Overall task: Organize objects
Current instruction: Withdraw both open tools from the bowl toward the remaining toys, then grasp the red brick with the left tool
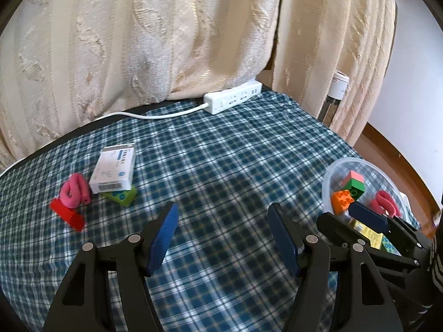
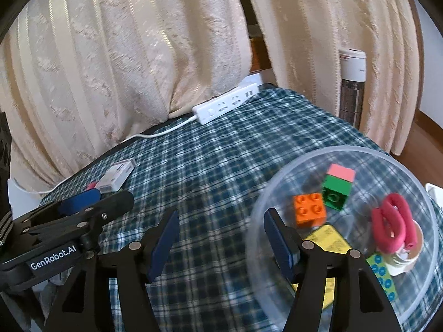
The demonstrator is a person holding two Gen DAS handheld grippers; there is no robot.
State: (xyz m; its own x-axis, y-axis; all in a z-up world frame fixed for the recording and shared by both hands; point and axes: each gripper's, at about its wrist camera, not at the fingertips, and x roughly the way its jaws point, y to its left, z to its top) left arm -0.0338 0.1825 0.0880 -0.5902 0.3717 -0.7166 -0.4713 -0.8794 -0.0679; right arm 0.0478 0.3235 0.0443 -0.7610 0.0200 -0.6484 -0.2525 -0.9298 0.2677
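Observation:
My left gripper [image 1: 223,221] hangs open over bare plaid cloth, nothing between its blue pads. To its left lie a white box [image 1: 113,168], a pink hair tie [image 1: 74,191], a red brick [image 1: 67,214] and a green brick [image 1: 121,195] under the box's edge. My right gripper [image 2: 221,232] is open and empty at the left rim of a clear plastic bowl [image 2: 346,149]. The bowl holds an orange brick [image 2: 310,211], a green-and-pink brick [image 2: 337,188], a pink hair tie [image 2: 390,227] and a yellow box [image 2: 329,240].
A white power strip [image 1: 232,98] with its cable lies at the table's far edge against cream curtains [image 1: 166,41]. A white-topped tower appliance [image 2: 351,88] stands behind the right corner. The bowl [image 1: 349,160] sits near the table's right edge.

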